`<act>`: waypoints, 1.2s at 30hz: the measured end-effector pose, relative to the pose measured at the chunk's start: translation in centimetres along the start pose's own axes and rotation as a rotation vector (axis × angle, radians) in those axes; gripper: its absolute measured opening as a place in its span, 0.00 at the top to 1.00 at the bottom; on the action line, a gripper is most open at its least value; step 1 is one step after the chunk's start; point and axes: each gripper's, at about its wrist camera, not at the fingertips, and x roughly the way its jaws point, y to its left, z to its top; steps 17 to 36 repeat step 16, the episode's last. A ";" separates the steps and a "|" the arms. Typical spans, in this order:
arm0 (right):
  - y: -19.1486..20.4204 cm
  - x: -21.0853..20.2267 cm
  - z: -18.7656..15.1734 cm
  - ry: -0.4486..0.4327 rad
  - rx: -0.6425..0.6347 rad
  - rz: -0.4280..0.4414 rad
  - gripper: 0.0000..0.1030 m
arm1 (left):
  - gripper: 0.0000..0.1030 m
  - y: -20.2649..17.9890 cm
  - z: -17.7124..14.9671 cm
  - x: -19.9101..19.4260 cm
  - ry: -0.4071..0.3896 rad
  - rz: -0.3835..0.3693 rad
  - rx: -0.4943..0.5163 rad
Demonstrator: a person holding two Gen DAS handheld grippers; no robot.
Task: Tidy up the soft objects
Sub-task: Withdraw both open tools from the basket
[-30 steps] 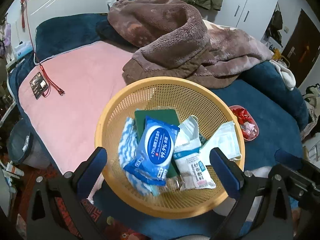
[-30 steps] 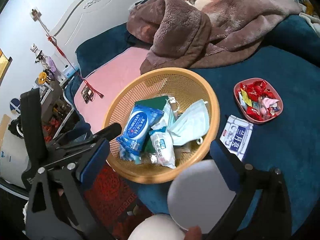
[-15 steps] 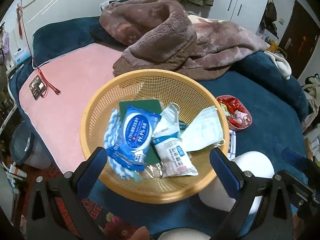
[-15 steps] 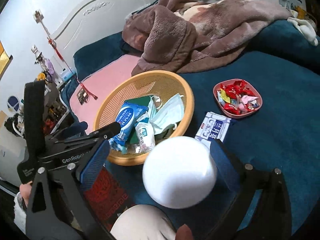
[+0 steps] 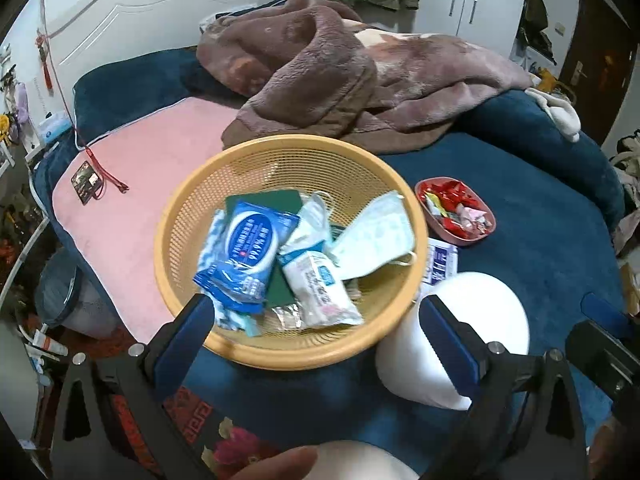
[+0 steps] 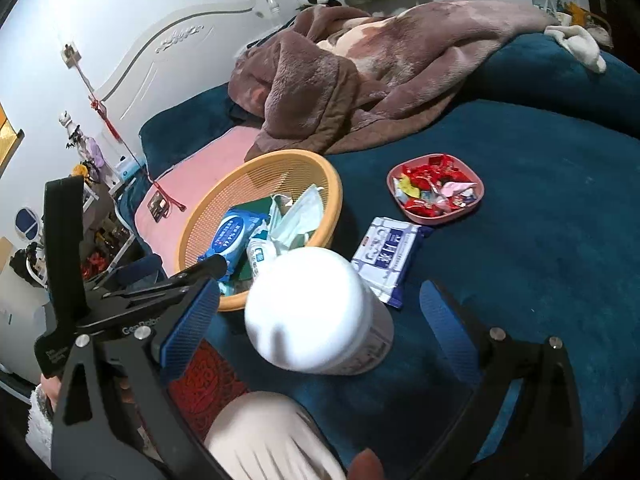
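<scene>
A yellow mesh basket [image 5: 192, 216] [image 6: 208, 216] sits on the blue bed cover and holds a blue wipes pack [image 5: 250, 240] [image 6: 230, 238], a white tissue pack [image 5: 320, 288], a face mask [image 5: 376, 236] [image 6: 298, 216] and a green card. A white and blue tissue pack [image 6: 386, 256] [image 5: 440, 260] lies on the cover to the basket's right. My left gripper [image 5: 320, 336] is open and empty, just in front of the basket. My right gripper [image 6: 320, 312] is open, with a white tub [image 6: 316, 312] [image 5: 456, 332] standing between its fingers.
A red dish of wrapped sweets [image 6: 436, 190] [image 5: 456, 212] stands right of the basket. A brown fleece blanket [image 5: 340, 80] [image 6: 360, 76] is heaped behind. A pink mat [image 5: 132, 184] covers the bed's left side. A second white tub [image 6: 264, 436] is near my lower edge.
Both grippers have drawn back and up from the basket. The white tub has come into view between my right fingers, and the tissue pack beside the basket now shows in full.
</scene>
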 end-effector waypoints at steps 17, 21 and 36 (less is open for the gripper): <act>-6.8 -6.2 -3.6 -0.071 0.098 -0.050 0.02 | 0.01 -9.2 -2.7 -2.4 -0.026 -0.034 0.160; -6.8 -6.2 -3.6 -0.071 0.098 -0.050 0.02 | 0.01 -9.2 -2.7 -2.4 -0.026 -0.034 0.160; -6.8 -6.2 -3.6 -0.071 0.098 -0.050 0.02 | 0.01 -9.2 -2.7 -2.4 -0.026 -0.034 0.160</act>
